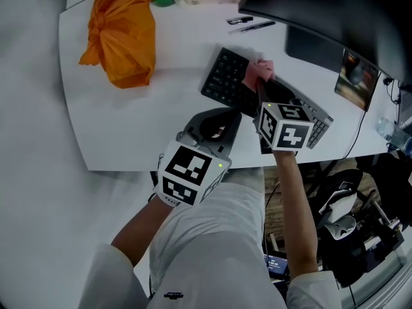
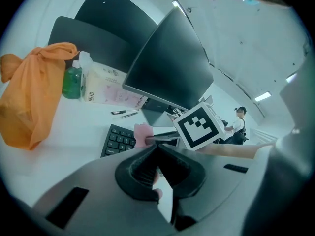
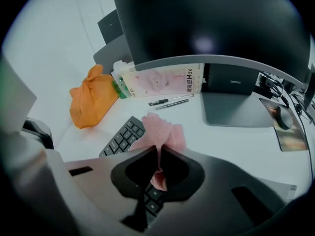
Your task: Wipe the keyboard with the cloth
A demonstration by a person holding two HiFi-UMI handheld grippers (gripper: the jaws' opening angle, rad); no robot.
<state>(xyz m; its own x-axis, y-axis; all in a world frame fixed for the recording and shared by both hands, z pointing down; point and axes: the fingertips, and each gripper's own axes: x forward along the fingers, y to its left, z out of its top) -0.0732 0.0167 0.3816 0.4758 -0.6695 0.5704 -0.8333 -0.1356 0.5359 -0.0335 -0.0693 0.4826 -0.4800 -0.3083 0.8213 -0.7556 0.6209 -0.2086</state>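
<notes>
The right gripper [image 3: 160, 150] pinches the pink cloth [image 3: 158, 128] down on the keyboard [image 1: 224, 81], which lies near the bench's [image 1: 129, 134] front edge; the left gripper [image 2: 157, 149] hangs closed on nothing, so the unsteadied keyboard may slide, or the cloth slip free

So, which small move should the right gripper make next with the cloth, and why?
Probably lower the right gripper a little and drag the pink cloth sideways along the keyboard, toward its left end. The gripper is shut on the cloth, which hangs over the keys, and the keys on that side lie bare beside it. Whether the cloth presses on them is unclear.
</notes>
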